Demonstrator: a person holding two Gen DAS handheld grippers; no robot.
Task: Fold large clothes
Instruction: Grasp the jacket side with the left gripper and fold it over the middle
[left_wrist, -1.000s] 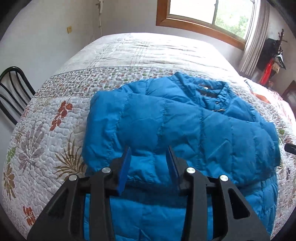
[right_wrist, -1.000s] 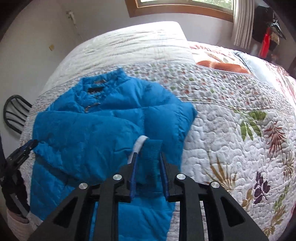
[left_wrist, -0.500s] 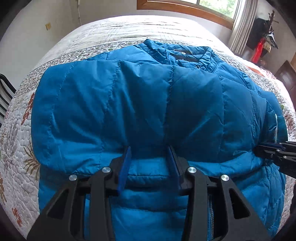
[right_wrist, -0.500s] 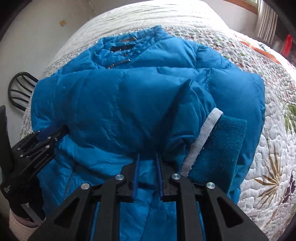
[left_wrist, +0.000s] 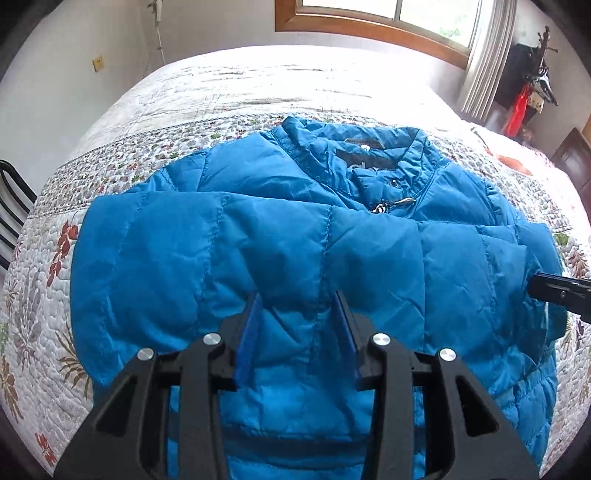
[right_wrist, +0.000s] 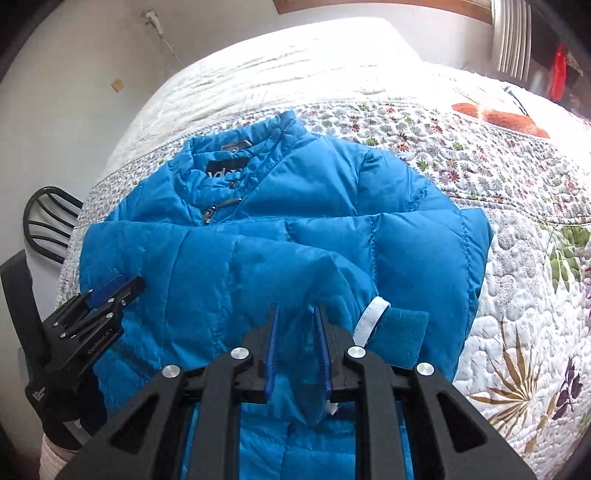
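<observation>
A blue puffer jacket (left_wrist: 303, 240) lies on the bed, collar (left_wrist: 354, 155) toward the far side and both sleeves folded across its chest. It also shows in the right wrist view (right_wrist: 280, 229), with a dark cuff and white trim (right_wrist: 399, 339) on the near right. My left gripper (left_wrist: 297, 306) is open and hovers over the folded sleeve near the jacket's lower half, holding nothing. My right gripper (right_wrist: 295, 321) is open with jaws a little apart over the sleeve end beside the cuff; a fold of fabric lies between the jaws.
The bed wears a white floral quilt (left_wrist: 48, 288). A black chair (right_wrist: 48, 221) stands at the bed's left side. A window (left_wrist: 388, 18) and curtain (left_wrist: 487, 55) are on the far wall. An orange-patterned pillow (right_wrist: 495, 114) lies at the far right.
Both grippers have pulled back and up from the jacket since half a second ago. The right gripper's jaws have widened, letting the sleeve rest across the chest.
</observation>
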